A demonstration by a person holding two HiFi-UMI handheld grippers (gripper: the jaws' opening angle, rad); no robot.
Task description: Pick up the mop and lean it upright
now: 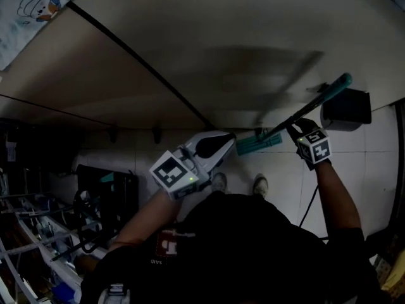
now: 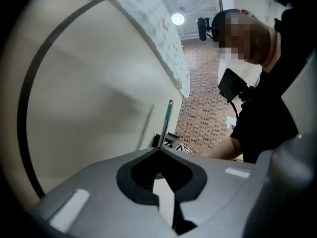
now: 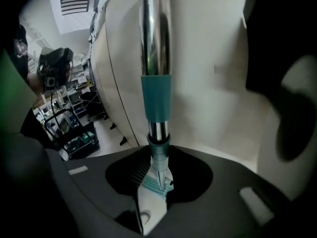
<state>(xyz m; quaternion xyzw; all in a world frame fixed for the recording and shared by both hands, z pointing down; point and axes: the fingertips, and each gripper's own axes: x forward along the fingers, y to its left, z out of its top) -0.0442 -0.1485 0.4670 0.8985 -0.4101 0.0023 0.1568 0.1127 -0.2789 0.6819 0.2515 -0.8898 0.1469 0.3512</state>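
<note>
The person stands facing a cream wall (image 1: 221,56) with both shoes (image 1: 218,182) on a pale tiled floor (image 1: 278,170). The mop (image 1: 316,100) is in front of them, close to the wall. In the head view its handle slants from the teal mop head (image 1: 259,143), which sits low by the foot of the wall just beyond the shoes, up and to the right to a teal grip end (image 1: 342,81).

The right tool (image 1: 296,126) is clamped on the handle partway along it. The right gripper view shows the chrome tube and a teal collar (image 3: 157,97) running straight down between the two jaws, with the striped teal mop head visible through the gap below them. Whether the mop head rests on the floor or hangs clear of it cannot be told.

The left tool (image 1: 229,138) is held lower and to the left, pointing toward the near end of the mop head. Its tip is just beside that end, and no view settles whether it touches. In the left gripper view its jaws meet at their tips with nothing between them, and the mop handle rises thin beyond them, against the wall.

A black box (image 1: 349,106) sits at the foot of the wall to the right of the mop. A metal rack (image 1: 38,233) fills the lower left of the head view.
</note>
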